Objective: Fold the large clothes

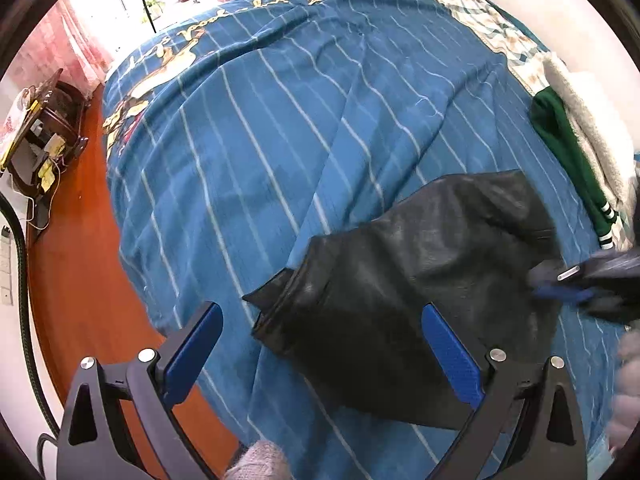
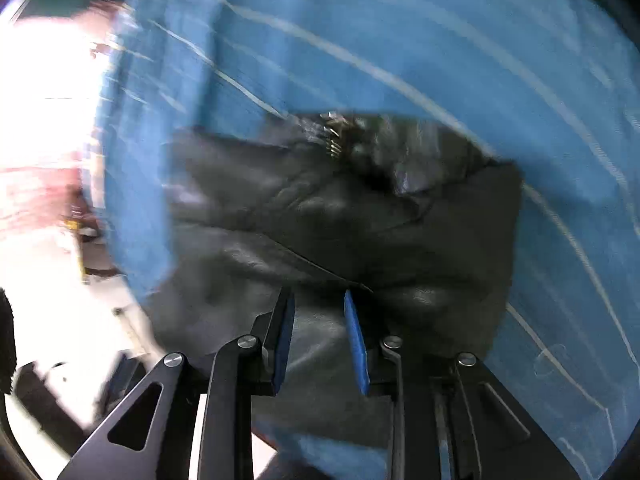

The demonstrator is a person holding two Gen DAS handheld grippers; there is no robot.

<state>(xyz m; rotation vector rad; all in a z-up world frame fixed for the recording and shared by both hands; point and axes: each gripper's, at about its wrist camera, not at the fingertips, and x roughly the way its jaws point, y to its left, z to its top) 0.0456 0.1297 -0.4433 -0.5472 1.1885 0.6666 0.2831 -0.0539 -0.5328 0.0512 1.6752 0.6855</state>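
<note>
Blue striped bed cover (image 1: pixel 280 152) lies under the black leather jacket (image 1: pixel 420 292), bunched near my edge, barely folded. My left hand-held gripper (image 1: pixel 322 316) hangs wide apart, empty. My right hand-held gripper (image 2: pixel 319 300) is partly apart, touching the jacket.

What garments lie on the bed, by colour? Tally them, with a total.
Black: 1, the leather garment
Green: 1, the striped-cuff garment
White: 1, the fluffy piece beside the green one; what kind of garment it is cannot be told
Total: 3, all on the blue striped bedspread
</note>
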